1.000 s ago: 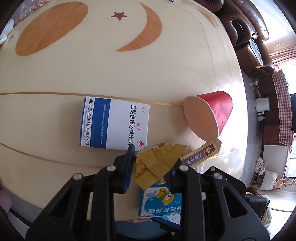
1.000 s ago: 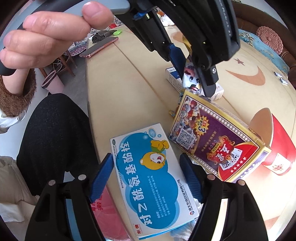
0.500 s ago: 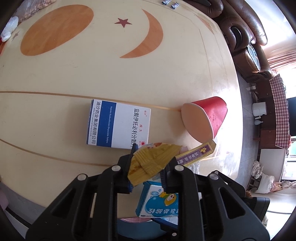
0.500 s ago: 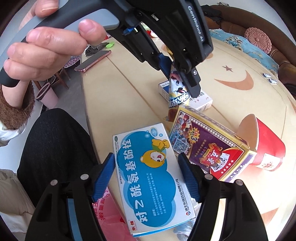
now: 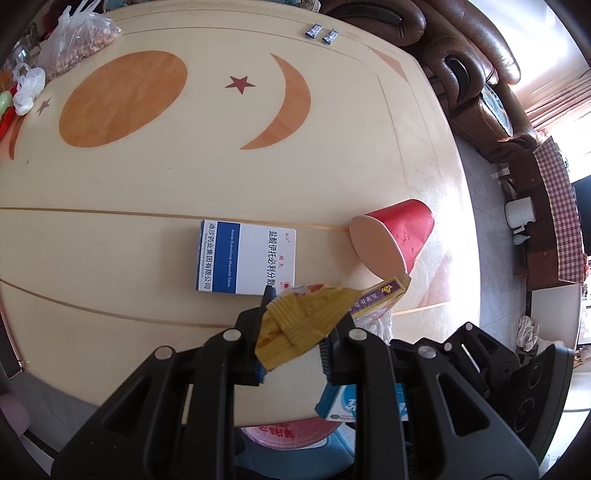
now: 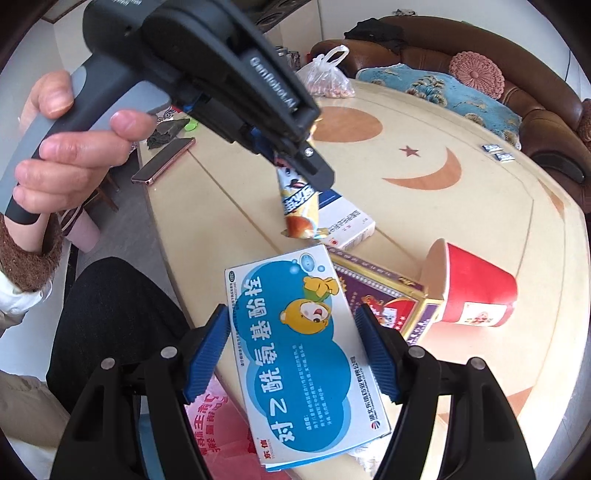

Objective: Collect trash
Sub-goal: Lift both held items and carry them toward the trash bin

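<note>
My left gripper is shut on a yellow snack wrapper and holds it above the table; from the right wrist view the wrapper hangs from that gripper. My right gripper is shut on a blue-and-white medicine box with a cartoon bear, held over the table's near edge. On the table lie a white-and-blue medicine box, a purple-and-gold box and a tipped red paper cup.
A pink plastic bag hangs below the table edge under the blue box. A phone lies at the table's left edge. A bag of nuts and two small candy wrappers sit far off. Brown sofas ring the table.
My left gripper has lifted the yellow wrapper higher off the table. My right gripper keeps the blue box and has shifted it slightly back over the table edge.
</note>
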`<act>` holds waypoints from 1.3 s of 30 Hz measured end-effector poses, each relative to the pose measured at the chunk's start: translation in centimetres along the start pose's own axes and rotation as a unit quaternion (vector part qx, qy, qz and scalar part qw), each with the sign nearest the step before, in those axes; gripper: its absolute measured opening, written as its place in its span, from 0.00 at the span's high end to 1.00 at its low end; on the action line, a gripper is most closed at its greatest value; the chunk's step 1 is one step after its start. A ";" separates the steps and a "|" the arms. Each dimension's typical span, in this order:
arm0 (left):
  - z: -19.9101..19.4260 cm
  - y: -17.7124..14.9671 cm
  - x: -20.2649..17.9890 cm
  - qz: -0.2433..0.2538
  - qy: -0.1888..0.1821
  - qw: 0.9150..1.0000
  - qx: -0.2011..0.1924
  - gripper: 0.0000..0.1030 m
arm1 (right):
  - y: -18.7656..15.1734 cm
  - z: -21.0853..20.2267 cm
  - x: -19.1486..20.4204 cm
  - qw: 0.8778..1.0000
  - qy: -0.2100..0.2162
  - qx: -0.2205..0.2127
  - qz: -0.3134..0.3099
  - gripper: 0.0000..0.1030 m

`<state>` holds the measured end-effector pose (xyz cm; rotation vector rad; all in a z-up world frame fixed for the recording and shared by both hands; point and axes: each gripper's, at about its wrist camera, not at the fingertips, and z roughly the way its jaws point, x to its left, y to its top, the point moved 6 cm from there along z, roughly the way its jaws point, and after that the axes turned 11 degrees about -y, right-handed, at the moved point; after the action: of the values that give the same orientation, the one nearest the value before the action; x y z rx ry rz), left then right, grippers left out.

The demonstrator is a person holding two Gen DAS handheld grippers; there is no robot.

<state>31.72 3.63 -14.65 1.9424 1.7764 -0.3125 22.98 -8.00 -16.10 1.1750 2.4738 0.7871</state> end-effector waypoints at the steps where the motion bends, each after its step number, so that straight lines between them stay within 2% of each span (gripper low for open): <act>1: -0.3 0.0 -0.1 0.001 0.001 1.000 -0.002 0.79 | 0.2 -0.5 -0.4 1.000 -0.008 -0.004 0.006 0.34; 10: -3.2 -0.5 -1.4 0.021 0.008 0.999 -0.026 0.79 | 2.1 -5.4 -4.8 0.992 -0.091 -0.043 0.077 0.34; 16: -4.9 -1.8 -2.9 0.045 0.008 0.998 -0.033 0.79 | 3.1 -8.3 -6.1 0.986 -0.122 -0.056 0.098 0.34; 26: -7.4 -5.6 -5.5 0.087 0.015 0.995 -0.041 0.79 | 2.6 -12.5 -4.2 0.983 -0.138 -0.070 0.103 0.34; 32: -8.5 -8.7 -6.7 0.109 0.017 0.993 -0.044 0.79 | 1.4 -15.1 -1.8 0.981 -0.153 -0.079 0.092 0.34; 39: -9.1 -12.0 -7.5 0.123 0.017 0.991 -0.041 0.79 | -0.3 -17.0 1.2 0.982 -0.149 -0.083 0.083 0.34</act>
<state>17.61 2.07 -5.69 2.0891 1.5238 -0.1190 14.04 -13.16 -2.59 1.3402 2.0497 0.7778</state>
